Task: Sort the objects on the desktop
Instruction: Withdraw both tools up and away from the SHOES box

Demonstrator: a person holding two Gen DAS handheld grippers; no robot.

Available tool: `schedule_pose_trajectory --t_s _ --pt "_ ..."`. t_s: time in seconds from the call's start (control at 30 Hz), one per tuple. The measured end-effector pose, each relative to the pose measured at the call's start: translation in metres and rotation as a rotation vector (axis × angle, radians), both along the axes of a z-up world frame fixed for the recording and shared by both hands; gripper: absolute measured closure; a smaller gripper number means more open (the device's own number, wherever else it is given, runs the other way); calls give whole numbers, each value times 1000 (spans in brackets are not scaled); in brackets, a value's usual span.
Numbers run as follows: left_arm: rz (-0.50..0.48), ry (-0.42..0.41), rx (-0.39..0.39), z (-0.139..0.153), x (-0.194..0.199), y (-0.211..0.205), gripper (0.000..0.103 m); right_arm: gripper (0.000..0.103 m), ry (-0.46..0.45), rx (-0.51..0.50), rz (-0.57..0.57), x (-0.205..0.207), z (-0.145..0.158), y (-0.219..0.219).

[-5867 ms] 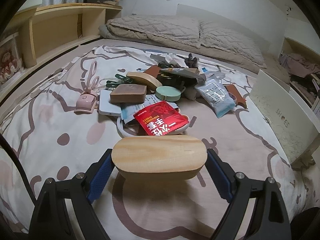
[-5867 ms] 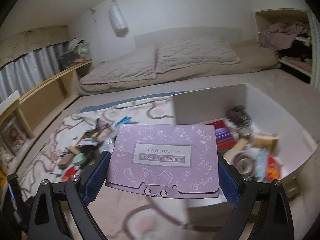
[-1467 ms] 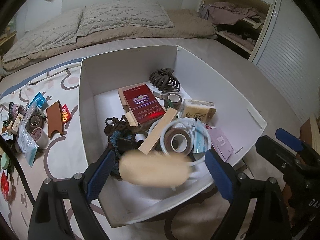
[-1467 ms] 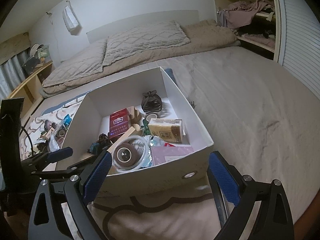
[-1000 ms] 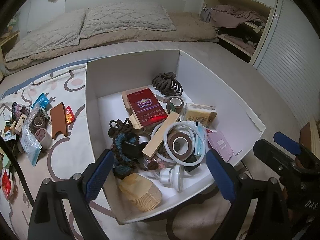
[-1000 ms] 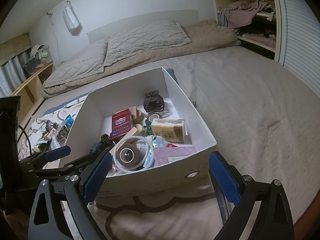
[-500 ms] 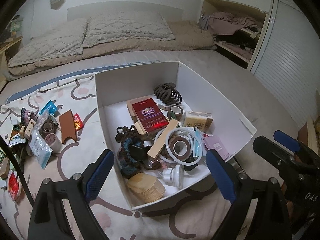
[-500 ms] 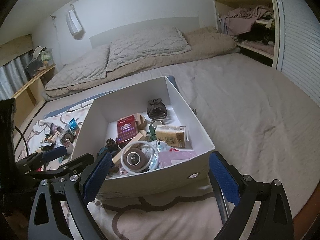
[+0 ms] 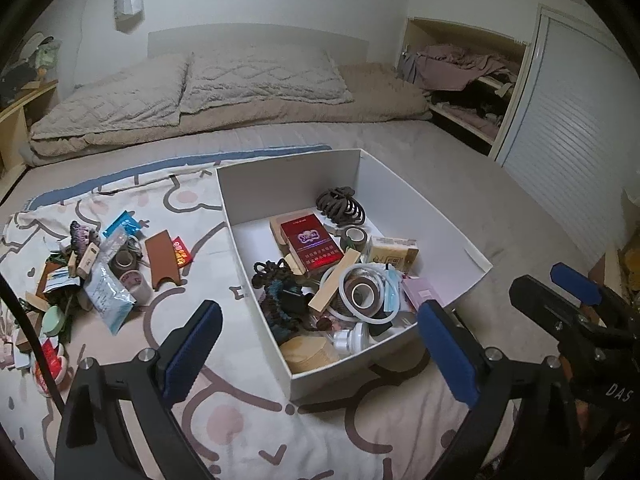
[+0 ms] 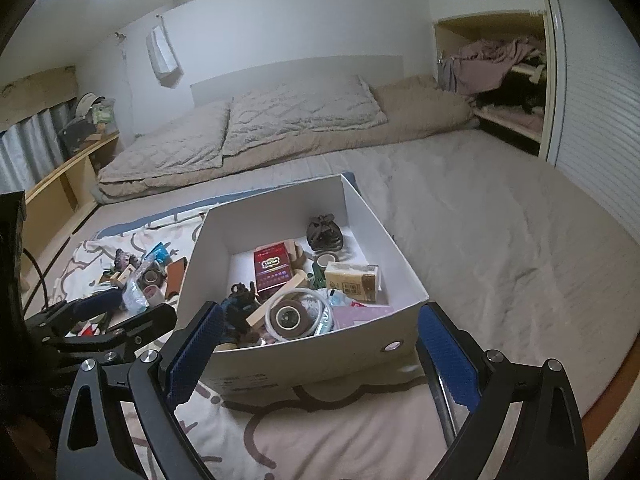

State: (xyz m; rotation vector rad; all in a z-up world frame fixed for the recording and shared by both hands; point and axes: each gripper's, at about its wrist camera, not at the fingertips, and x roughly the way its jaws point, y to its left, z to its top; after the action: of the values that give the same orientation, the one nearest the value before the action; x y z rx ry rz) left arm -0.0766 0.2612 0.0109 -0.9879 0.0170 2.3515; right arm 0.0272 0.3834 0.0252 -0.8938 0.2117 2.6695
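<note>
Desktop objects (image 9: 100, 276) left to sort lie heaped on the bed, beyond and left of my left fingers (image 9: 192, 348), nearer that hand than my right fingers (image 10: 448, 352); both pairs are empty, the left opening, facing the white box (image 9: 400, 184).

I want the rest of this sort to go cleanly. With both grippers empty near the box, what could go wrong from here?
1. The white box is crowded; the white ring and wooden stick lie loosely on top, so another drop may shift them.
2. The remaining pile overlaps, so the opening left hand-held gripper may catch several items.
</note>
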Motion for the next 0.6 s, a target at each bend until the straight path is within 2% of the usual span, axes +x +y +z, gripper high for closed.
schedule_pose_trajectory --t_s 0.27,0.3,0.33,0.6 --pt "-5 29 13 14 15 -18 1 5 36 28 -21 13 10 -15" --pt "-6 34 15 16 17 -19 1 5 41 28 -28 15 11 -16" --pt "-7 38 15 18 19 -21 1 0 43 29 -32 17 12 -17" --pt "-15 66 28 29 34 -34 1 0 68 66 -73 30 20 -28"
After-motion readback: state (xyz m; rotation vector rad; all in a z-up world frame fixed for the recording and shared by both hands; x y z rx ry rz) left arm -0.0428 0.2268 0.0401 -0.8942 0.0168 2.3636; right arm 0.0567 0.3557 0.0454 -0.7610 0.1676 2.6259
